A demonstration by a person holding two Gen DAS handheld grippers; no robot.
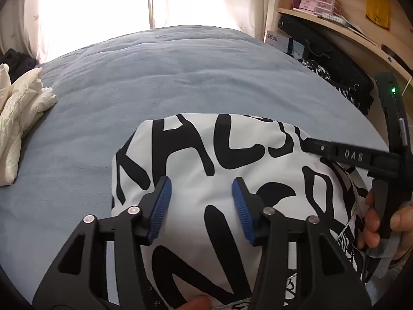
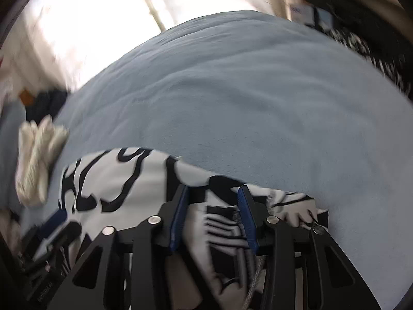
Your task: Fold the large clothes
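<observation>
A white garment with big black letters (image 1: pixel 219 160) lies folded on the blue-grey bed (image 1: pixel 167 77). My left gripper (image 1: pixel 201 188) is open and empty, its blue pads spread just above the garment's middle. The right gripper's black body (image 1: pixel 361 157) reaches in from the right over the garment's right side. In the blurred right wrist view my right gripper (image 2: pixel 213 193) is open over the garment's (image 2: pixel 108 180) rumpled right edge, fabric showing between the jaws, nothing pinched.
A cream puffy jacket (image 1: pixel 18 118) lies at the bed's left edge; it also shows in the right wrist view (image 2: pixel 38 160). A wooden shelf with pink boxes (image 1: pixel 317 2) and dark clothes (image 1: pixel 343 82) stand at the right. Bright curtains (image 1: pixel 103 5) hang behind the bed.
</observation>
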